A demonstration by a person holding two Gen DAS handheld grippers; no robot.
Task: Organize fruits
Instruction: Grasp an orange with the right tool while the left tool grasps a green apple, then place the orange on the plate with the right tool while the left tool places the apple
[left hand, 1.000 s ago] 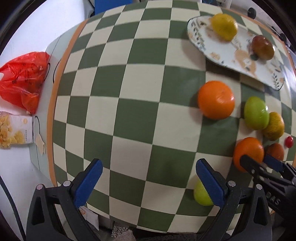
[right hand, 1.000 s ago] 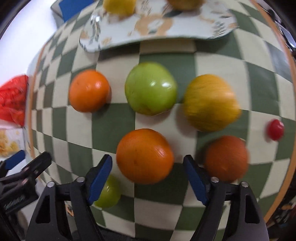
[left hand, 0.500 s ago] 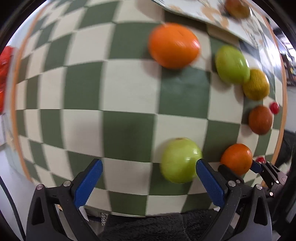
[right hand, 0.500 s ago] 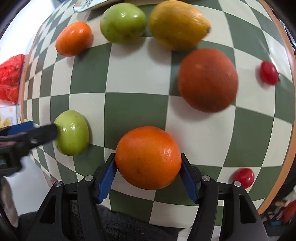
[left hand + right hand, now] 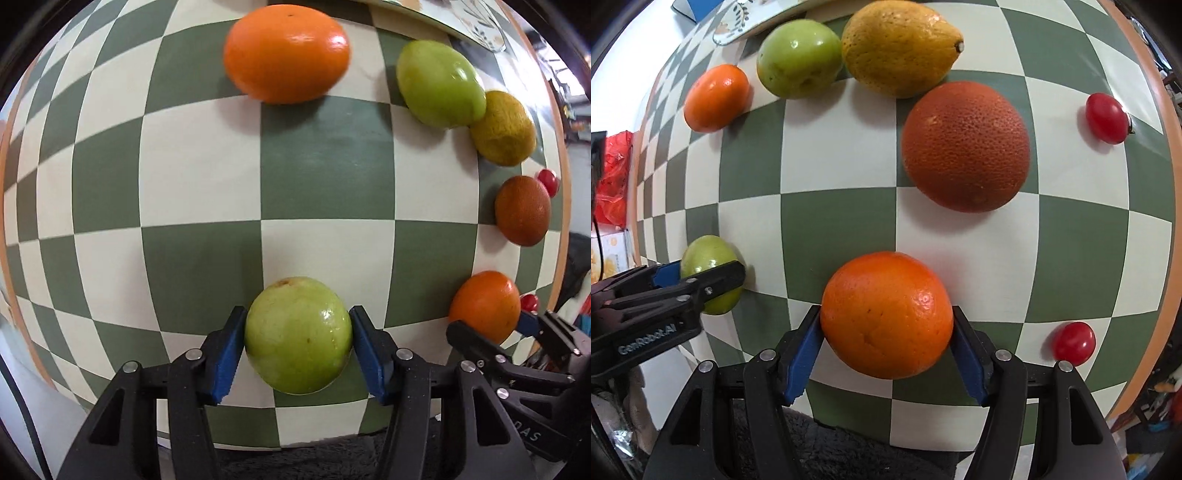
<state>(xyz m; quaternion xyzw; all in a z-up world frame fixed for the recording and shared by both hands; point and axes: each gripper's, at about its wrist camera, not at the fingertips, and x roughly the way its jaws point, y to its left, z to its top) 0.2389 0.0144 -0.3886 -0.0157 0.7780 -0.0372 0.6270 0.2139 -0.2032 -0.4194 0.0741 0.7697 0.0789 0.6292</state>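
My left gripper is clamped on a green apple, both blue pads pressed against its sides, low over the near edge of the checkered table. My right gripper is closed around an orange in the same way, also at the near edge, to the right of the apple. Farther along the table, a dark reddish orange sits just beyond the held orange. A lemon, a second green apple and a smaller orange line up toward the far edge, beside the rim of a patterned plate. Two cherry tomatoes lie near the right edge: one far, one near.
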